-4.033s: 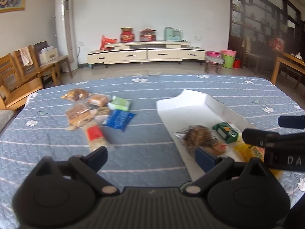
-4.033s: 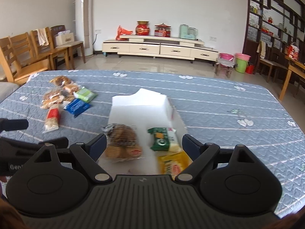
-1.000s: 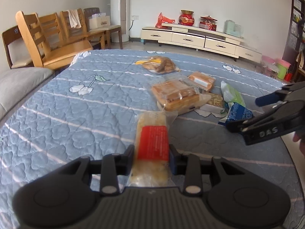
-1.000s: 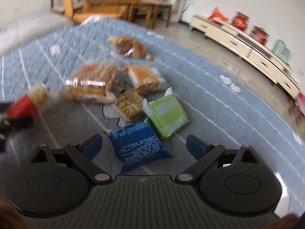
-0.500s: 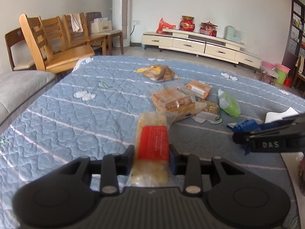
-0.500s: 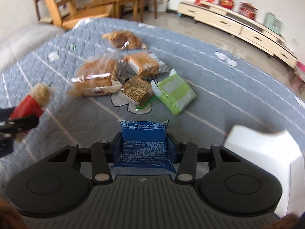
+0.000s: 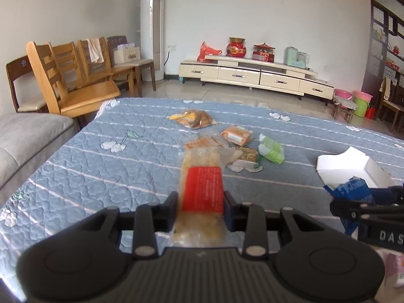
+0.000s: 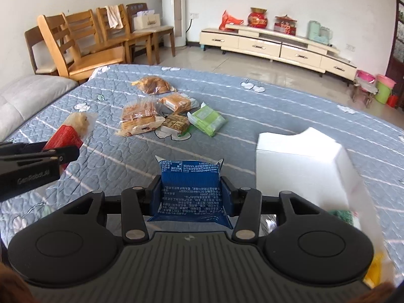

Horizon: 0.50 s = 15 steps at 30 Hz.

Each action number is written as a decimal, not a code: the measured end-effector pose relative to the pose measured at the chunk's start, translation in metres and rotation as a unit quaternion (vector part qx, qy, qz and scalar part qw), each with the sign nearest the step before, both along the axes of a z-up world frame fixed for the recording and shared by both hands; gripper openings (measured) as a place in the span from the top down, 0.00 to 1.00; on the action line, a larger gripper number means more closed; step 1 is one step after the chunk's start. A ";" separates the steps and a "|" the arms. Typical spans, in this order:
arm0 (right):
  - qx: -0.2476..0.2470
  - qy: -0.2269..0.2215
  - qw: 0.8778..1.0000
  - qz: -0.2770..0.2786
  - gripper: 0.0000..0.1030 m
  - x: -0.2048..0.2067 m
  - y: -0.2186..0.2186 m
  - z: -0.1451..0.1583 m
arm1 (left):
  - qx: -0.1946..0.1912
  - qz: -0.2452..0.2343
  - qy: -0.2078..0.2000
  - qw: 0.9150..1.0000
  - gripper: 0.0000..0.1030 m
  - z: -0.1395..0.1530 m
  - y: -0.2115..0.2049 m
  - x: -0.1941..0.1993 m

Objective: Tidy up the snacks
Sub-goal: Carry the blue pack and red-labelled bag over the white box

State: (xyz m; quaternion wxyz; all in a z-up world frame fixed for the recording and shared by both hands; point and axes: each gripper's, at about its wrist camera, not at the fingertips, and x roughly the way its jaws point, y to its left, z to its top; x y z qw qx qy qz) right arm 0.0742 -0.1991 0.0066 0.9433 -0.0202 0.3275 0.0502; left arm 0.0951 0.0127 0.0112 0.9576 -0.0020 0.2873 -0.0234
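My left gripper (image 7: 200, 208) is shut on a long clear snack pack with a red label (image 7: 202, 189), held above the blue quilted table (image 7: 113, 176). My right gripper (image 8: 190, 194) is shut on a blue snack packet (image 8: 190, 189), also lifted off the table. The white box (image 8: 303, 161) stands to the right, with a green pack and a yellow pack just showing inside at the right wrist view's edge. The right gripper with its blue packet (image 7: 353, 192) shows low right in the left wrist view. In the right wrist view, the left gripper with the red-label pack (image 8: 68, 133) is at the left.
Several snacks lie in a heap further back: a green packet (image 8: 207, 118), a bread pack (image 8: 139, 118), an orange pack (image 8: 176, 102), a brown pack (image 8: 176, 122) and a bag of biscuits (image 8: 154, 84). Wooden chairs (image 8: 83, 48) and a grey sofa (image 7: 25, 136) flank the table's left.
The right gripper closed on the blue packet and lifted it toward the white box. The left gripper rose and drew back with the red-label pack.
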 end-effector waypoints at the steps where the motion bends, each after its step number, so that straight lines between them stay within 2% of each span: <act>1: -0.003 -0.003 1.000 -0.001 0.44 -0.006 0.000 0.001 | 0.001 -0.002 -0.003 1.000 0.66 0.002 -0.001 -0.004; 15: -0.007 -0.040 0.999 -0.020 0.44 -0.039 -0.008 0.023 | -0.002 -0.027 -0.033 0.999 0.66 0.028 -0.017 -0.039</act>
